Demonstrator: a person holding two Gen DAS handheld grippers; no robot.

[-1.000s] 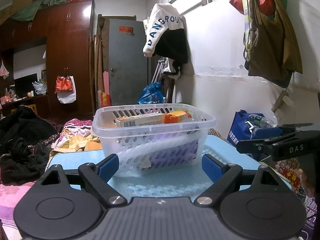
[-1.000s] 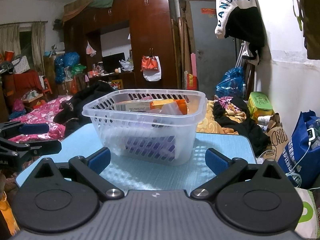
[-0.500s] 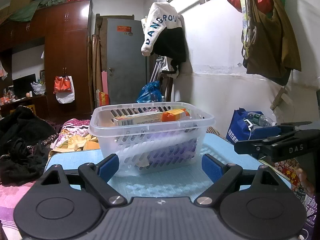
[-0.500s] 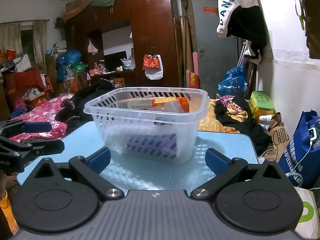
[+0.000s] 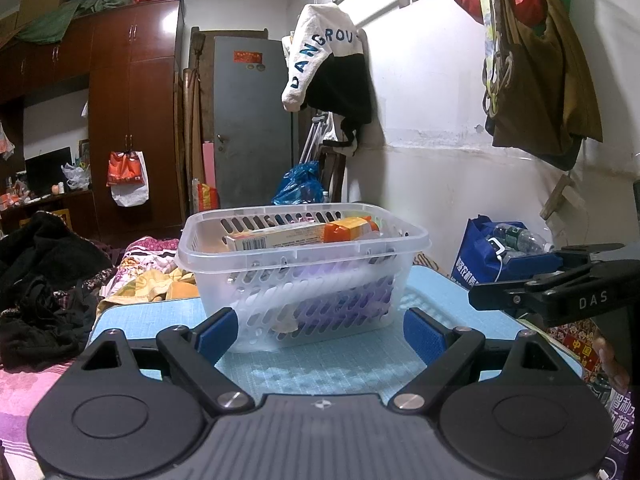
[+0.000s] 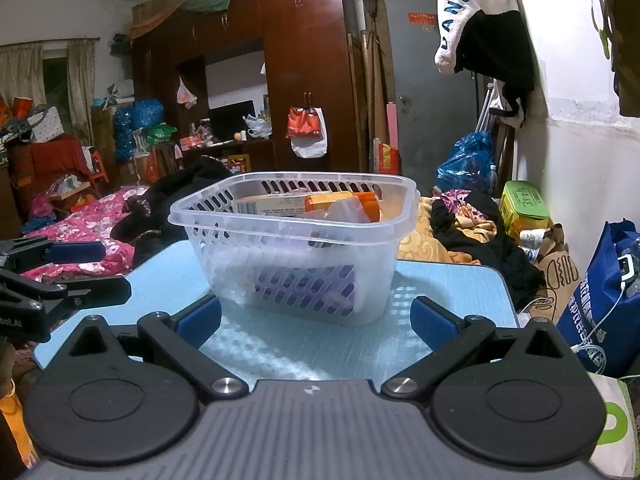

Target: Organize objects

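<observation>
- Your bench (image 5: 352, 364) carries only the basket (image 5: 304, 276), standing mid-bench; nothing loose shows around it, so sorting looks nearly done.
- The basket holds a box (image 5: 276, 237) and an orange bottle (image 5: 348, 229) near its rim.
- Your left claw (image 5: 316, 330) is spread wide and empty, basket just beyond it.
- Your right claw (image 6: 316, 320) is likewise apart, empty, basket just ahead.

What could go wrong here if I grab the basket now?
The clear basket looks light, and both the left gripper and right gripper are open and empty; pinching one wall might tip it. The long box and orange item sit near the rim and could slide out onto the blue table.
</observation>
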